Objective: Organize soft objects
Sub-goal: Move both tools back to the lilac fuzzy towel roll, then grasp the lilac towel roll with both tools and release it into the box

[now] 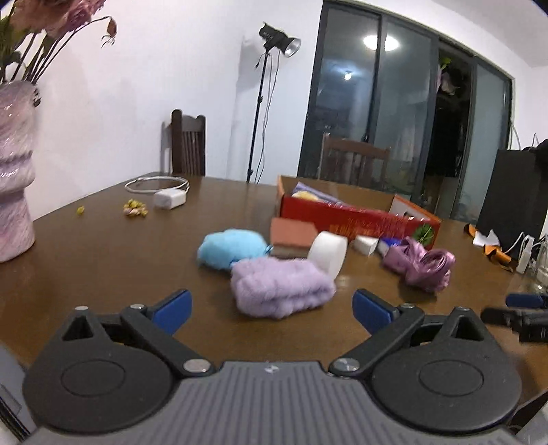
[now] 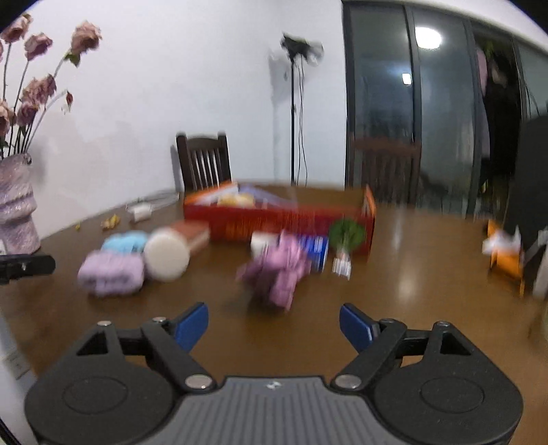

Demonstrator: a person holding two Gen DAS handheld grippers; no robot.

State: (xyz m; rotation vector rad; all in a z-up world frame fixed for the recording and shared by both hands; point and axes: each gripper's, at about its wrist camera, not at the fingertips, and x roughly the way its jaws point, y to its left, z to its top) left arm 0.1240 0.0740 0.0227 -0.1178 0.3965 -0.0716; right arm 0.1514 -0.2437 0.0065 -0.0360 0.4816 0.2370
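Soft objects, loose lot, on the brown wooden table, listed left to right from the left wrist view.

Vase: pale lilac, ribbed, at the far left edge, with dried pink flowers.

White charger with coiled cable: far side of the table, beside a few small yellow scraps.

Blue fluffy item: rounded, lying on the table, touching the purple piece in front of it.

Lilac fluffy cloth: folded, nearest the left gripper, just ahead of the gap between the blue fingertips. Nothing is between them; the jaws stand wide.

Brown sponge block: behind the lilac cloth, with the white round pad leaning on edge against it.

Red cardboard box: open-topped, behind the group (a yellow item and a purple one show inside).

Shiny mauve ribbon bundle: on the table in front of the box's right end, apart from the cloth group.

Right gripper: jaws spread wide, holding nothing, above bare table with the mauve bundle just ahead (this view is blurred). Its tip also shows at the right edge of the left wrist view.

Two dark wooden chairs and a light stand are behind the table.
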